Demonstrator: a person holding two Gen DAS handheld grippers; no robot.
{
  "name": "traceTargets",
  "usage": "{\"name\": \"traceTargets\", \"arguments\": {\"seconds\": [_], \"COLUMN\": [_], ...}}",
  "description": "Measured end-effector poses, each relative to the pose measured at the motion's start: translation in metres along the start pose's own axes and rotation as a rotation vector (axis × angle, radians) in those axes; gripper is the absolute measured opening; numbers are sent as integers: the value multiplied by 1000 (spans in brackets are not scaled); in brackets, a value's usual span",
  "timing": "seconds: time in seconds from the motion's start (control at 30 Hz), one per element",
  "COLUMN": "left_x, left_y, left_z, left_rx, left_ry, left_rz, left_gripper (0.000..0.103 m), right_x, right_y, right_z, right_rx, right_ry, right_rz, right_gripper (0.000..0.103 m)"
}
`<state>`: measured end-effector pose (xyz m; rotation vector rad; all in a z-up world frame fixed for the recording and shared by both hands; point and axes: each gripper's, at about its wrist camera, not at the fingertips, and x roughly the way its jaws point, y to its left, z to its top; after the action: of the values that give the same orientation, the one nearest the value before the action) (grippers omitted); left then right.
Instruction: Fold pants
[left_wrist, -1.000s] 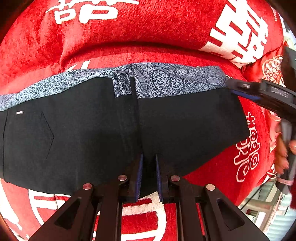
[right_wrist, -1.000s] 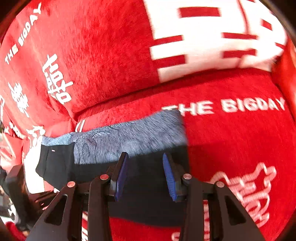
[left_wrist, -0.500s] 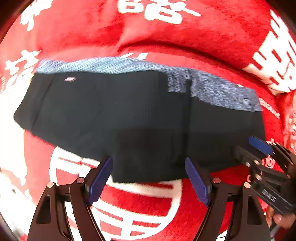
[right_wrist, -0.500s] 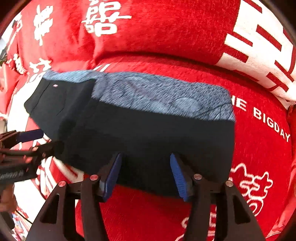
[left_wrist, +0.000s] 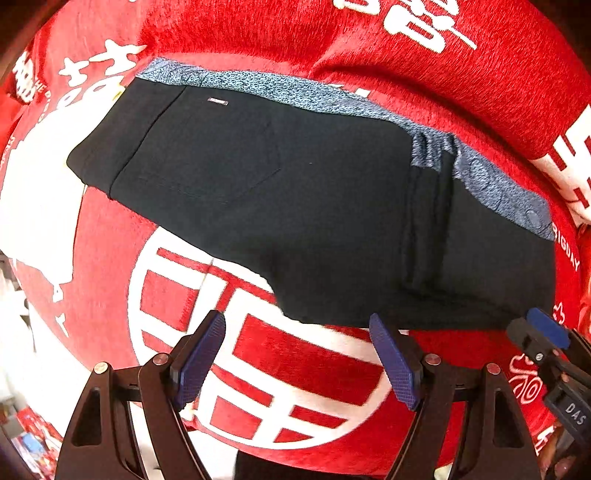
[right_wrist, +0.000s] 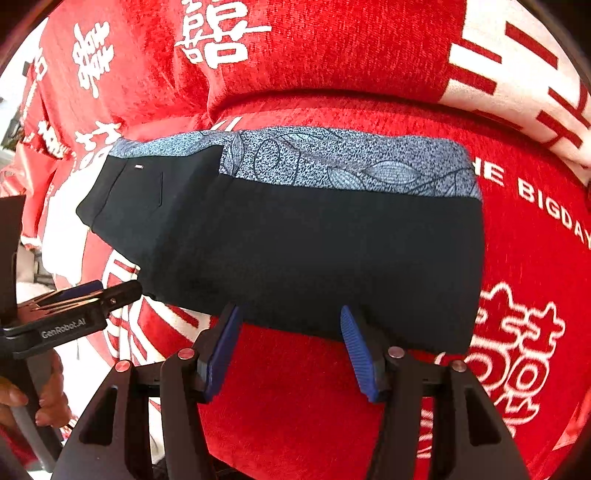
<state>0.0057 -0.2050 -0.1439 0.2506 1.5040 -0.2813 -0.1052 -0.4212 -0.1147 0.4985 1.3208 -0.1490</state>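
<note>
The black pants (left_wrist: 314, 206) lie folded flat on the red sofa seat, with a blue-grey patterned band (left_wrist: 491, 181) along the far edge; they also show in the right wrist view (right_wrist: 314, 243). My left gripper (left_wrist: 297, 354) is open and empty, just short of the pants' near edge. My right gripper (right_wrist: 290, 343) is open and empty at the near edge, toward the right end of the pants. The right gripper's tip shows in the left wrist view (left_wrist: 543, 332), and the left gripper's tip shows in the right wrist view (right_wrist: 107, 295).
A red plush cover (right_wrist: 535, 332) with white characters drapes the seat and the backrest (right_wrist: 332, 48). A hand (right_wrist: 48, 402) holds the left gripper's handle at the lower left. Floor clutter (left_wrist: 29, 439) shows past the seat's left edge.
My left gripper opened, let go of the pants and drew back and to the left. My right gripper pulled back from the far band to the near edge. The pants lie still.
</note>
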Motion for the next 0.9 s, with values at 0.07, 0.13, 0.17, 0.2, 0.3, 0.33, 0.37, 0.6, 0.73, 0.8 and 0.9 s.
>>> {"name": "traceTargets", "arguments": {"seconds": [0.07,0.13,0.17,0.2,0.3,0.33,0.37,0.6,0.73,0.8,0.9], "left_x": [0,1,2,3,5,6,7,12,16,18,23], "left_y": [7,13,18,24,42,50,56,103,135,148,165], "left_z": [2,5,7,9,15,18,20,33,39,42,43], "left_rx": [32,60,68,74,86,93,97,54,-3,-31,-77], "left_ry": [-6,-6,-2,4,15,16,16,14,3,-3,-3], "left_rz": [7,16,15,11,-6,-11,-13,-52,-81,-101,-125], "left_gripper": [81,81,81,81,81,81,81,81,81,81,81], "right_x": [2,5,6,7,10,13,16,49,64,75,81], "right_y": [6,15,21,29,48,55,61,103,124,129,130], "right_z": [0,-1,-1,-1,5,8,11,33,37,35,33], "right_rx": [29,55,65,72,81,85,88,69,5,-29,-51], "right_ry": [7,12,11,5,-14,-18,-17,30,51,74,81], "right_rz": [-2,-10,-15,-26,-61,-72,-80,-125,-177,-210,-226], "right_gripper": [61,60,60,60,60,60,60,61,75,76,78]}}
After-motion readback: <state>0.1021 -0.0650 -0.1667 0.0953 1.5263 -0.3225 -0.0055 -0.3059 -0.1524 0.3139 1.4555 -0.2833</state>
